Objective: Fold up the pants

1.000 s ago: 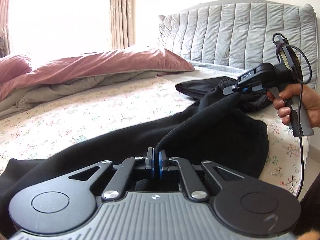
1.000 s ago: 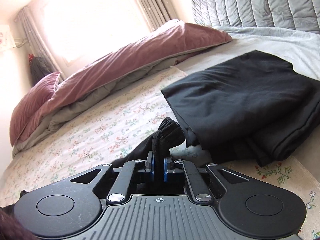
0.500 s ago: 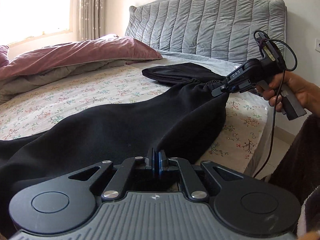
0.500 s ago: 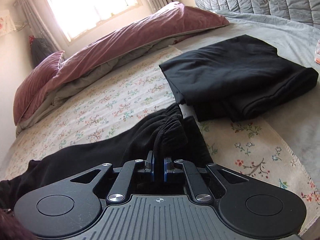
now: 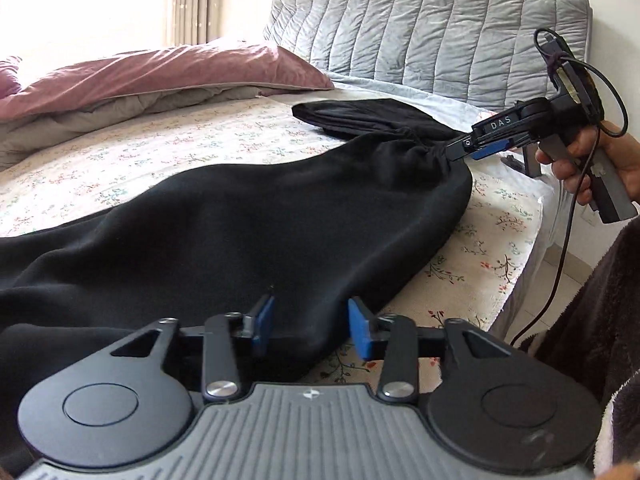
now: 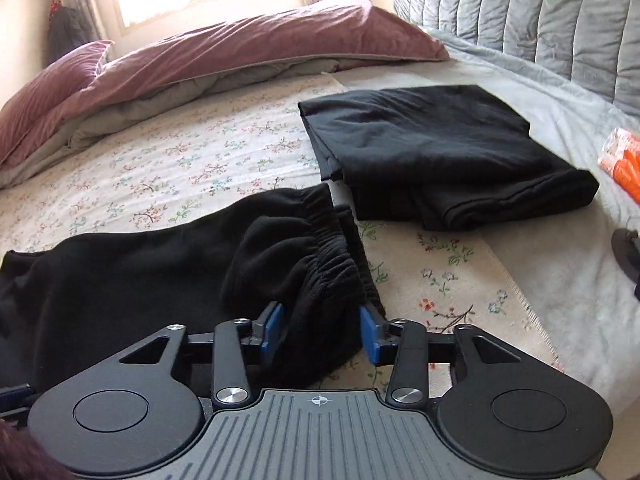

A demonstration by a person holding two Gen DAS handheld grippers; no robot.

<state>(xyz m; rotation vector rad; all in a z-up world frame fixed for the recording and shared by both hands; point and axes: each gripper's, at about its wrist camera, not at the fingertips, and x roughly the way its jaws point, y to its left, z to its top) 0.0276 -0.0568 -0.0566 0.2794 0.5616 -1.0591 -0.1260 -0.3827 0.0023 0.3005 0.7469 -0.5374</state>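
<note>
The black pants (image 5: 248, 220) lie spread across the floral bedspread (image 5: 120, 160). The left gripper (image 5: 310, 326) stands with its jaws wide apart, the fabric's edge between them. To the right, the right gripper (image 6: 322, 332) is spread wide too, the gathered waistband (image 6: 328, 256) lying loose between its fingers.

Pants (image 5: 248, 220): black fleece-like cloth, matt, soft nap; waistband (image 6: 320, 240) gathered, ribbed w/ elastic. Folded black garment (image 6: 440, 148), far right: smoother matt knit. Bedsheet (image 6: 180, 164): pale floral print cloth, quilted texture. Duvet (image 6: 240, 48): mauve velvety cloth, slight sheen, grey underside. Headboard (image 5: 420, 32): grey quilted cloth. Left gripper (image 5: 312, 326) & right gripper (image 6: 320, 334): matt black plastic, ribbed grey body, blue rubbery pads on fingers, shiny metal screws.
</note>
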